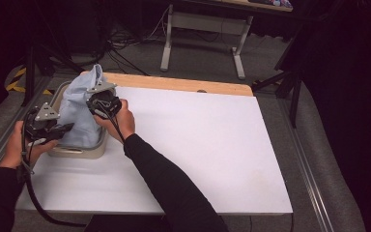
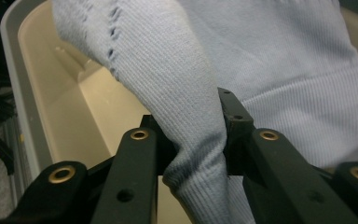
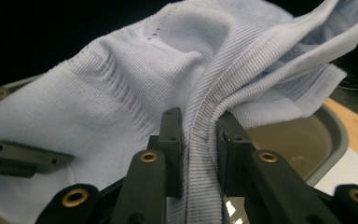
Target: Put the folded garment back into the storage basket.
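Note:
A light blue knit garment hangs bunched over a beige tub at the table's left edge, partly down inside it. At the tub's near left corner, my left gripper is shut on a fold of the garment, which fills the gap between its jaws. On the tub's right side, my right gripper is shut on the garment's ribbed hem, clamped upright between its jaws. The tub's inner wall shows below the cloth.
The white tabletop stretches to the right of the tub, with a wooden strip along its far edge. A desk frame and floor cables lie beyond. A metal rail runs along the table's right side.

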### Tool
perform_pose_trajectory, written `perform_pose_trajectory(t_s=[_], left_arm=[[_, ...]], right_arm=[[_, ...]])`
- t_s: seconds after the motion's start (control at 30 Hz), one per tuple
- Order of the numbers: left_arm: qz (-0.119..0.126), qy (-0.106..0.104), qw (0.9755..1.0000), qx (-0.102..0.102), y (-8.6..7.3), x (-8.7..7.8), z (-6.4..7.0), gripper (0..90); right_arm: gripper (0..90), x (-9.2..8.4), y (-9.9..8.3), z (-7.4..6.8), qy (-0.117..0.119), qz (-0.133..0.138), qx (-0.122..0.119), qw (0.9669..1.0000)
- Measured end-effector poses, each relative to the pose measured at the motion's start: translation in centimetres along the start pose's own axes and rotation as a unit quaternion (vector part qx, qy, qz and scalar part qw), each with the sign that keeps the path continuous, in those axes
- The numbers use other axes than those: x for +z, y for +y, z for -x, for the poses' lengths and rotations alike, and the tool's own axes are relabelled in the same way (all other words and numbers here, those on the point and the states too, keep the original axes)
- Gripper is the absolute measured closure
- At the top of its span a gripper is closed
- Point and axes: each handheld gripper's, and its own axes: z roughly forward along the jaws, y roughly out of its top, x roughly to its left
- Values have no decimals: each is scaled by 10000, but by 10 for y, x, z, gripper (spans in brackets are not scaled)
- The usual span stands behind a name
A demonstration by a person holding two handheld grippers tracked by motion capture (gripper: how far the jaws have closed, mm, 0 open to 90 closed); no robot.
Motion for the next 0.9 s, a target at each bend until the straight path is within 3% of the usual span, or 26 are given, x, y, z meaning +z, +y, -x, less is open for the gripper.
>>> perform_pose_trajectory(t_s=[0.1, 0.2, 0.37, 0.53, 0.63, 0.73, 0.9], left_arm=[[10, -41, 9997, -227, -2, 0, -2, 683], [37, 6, 9996, -296, -3, 0, -4, 657], [83, 137, 9988, -458, -4, -2, -6, 534], [174, 181, 9987, -441, -4, -4, -6, 460], [342, 99, 9985, -418, -3, -7, -5, 443], [353, 124, 9989, -269, -1, -8, -1, 427], [545, 146, 9981, -258, 1, -10, 1, 411]], right_arm=[[746, 1, -3, -1, 9, -64, 9, 10000], [746, 2, -6, -1, 17, -163, -70, 9998], [746, 3, -11, 1, 53, -249, -41, 9997], [741, 3, -13, -1, 48, -285, -90, 9995], [719, 5, -14, -2, 100, -335, -98, 9993], [711, 6, -15, -5, 52, -352, -134, 9993], [598, 1, -17, -6, -15, -326, -119, 9994]])
